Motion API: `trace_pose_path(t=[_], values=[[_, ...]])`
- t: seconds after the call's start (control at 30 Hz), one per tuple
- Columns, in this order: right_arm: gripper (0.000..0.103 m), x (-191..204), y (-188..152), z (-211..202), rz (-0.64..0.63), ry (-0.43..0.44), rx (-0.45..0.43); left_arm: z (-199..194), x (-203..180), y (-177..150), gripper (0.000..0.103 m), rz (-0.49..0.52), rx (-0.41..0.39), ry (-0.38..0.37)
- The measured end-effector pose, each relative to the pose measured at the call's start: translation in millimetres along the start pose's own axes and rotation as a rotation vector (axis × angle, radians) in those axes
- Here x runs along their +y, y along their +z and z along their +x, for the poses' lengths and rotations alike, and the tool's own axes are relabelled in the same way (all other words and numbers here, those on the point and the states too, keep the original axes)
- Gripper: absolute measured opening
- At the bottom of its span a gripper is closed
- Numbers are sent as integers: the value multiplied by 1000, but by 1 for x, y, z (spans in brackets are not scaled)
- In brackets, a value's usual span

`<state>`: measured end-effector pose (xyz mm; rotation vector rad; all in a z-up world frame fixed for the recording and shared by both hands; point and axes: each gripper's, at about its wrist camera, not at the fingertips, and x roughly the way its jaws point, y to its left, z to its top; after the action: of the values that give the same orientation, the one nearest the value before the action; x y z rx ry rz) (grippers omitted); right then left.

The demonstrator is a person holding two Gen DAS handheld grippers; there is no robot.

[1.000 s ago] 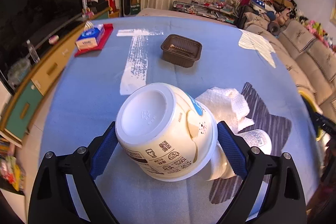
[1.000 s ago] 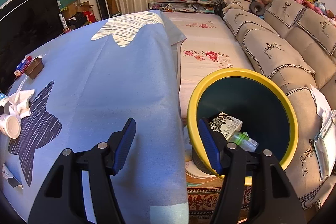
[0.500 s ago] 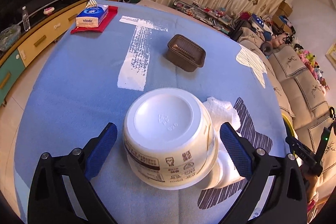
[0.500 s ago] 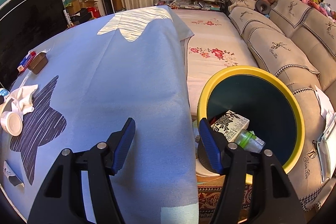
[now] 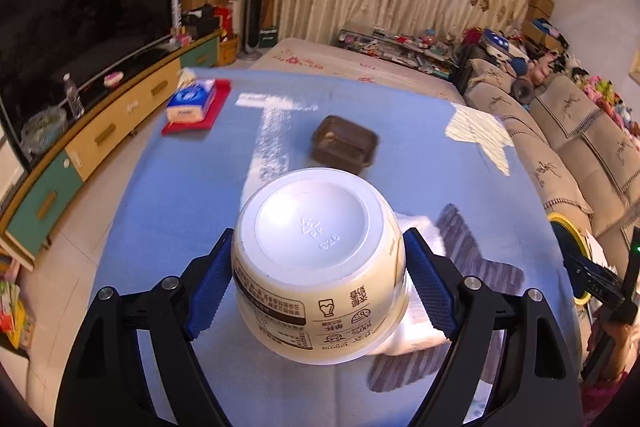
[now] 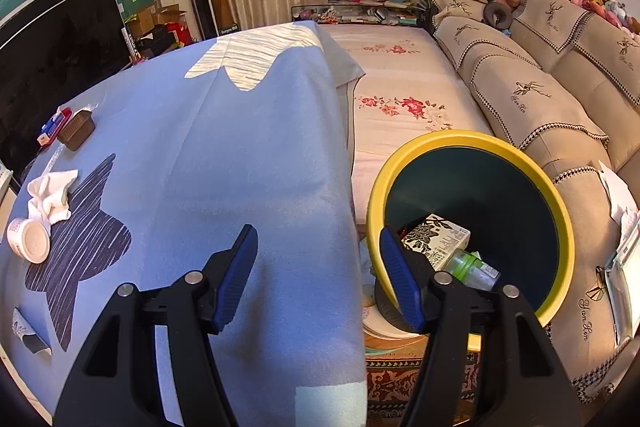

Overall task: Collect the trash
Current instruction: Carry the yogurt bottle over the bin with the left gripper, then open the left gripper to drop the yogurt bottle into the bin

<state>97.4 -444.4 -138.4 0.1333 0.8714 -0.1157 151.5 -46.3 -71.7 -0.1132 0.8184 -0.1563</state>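
An upturned cream paper bowl (image 5: pixel 320 259) with printed labels fills the space between the fingers of my left gripper (image 5: pixel 318 235). The jaws are closing, both blue pads press its sides, and it hangs a little above the blue tablecloth (image 5: pixel 180 195). A crumpled white tissue (image 5: pixel 420 227) lies just behind it. My right gripper (image 6: pixel 316 233) stands open and empty over the cloth's edge, beside the yellow-rimmed bin (image 6: pixel 468 135). In the bin lie a patterned carton (image 6: pixel 436 239) and a plastic bottle (image 6: pixel 472 267).
A brown plastic tray (image 5: pixel 344 145) sits further back on the table, a tissue pack (image 5: pixel 192 103) on a red mat at the far left. The right wrist view also shows a small white cup (image 6: pixel 28 241) and a wrapper (image 6: pixel 30 337). A sofa (image 6: pixel 540 75) flanks the bin.
The left gripper's pads have come in from beside the bowl onto its sides, and bowl and gripper have risen off the cloth. The right gripper has stayed put.
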Motion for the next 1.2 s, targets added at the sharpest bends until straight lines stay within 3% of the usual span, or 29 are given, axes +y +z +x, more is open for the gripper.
trace_pose_path(t=[0.17, 0.3, 0.5, 0.7, 0.93, 1.2], values=[[60, -19, -5, -16, 17, -32, -24, -14, -56, 2, 81, 114, 9, -87], [60, -44, -12, -29, 50, -85, -42, -11, -119, -4, 81, 225, 49, -202], [60, -91, -27, -44, 124, -157, -53, 10, -235, -15, 81, 393, 126, -374], [61, -140, -46, -56, 213, -207, -59, 37, -342, -31, 81, 536, 207, -475], [61, -180, -65, -64, 284, -244, -56, 92, -443, -46, 81, 645, 304, -487], [61, -208, -78, -62, 330, -277, -36, 161, -500, -67, 82, 706, 421, -421]])
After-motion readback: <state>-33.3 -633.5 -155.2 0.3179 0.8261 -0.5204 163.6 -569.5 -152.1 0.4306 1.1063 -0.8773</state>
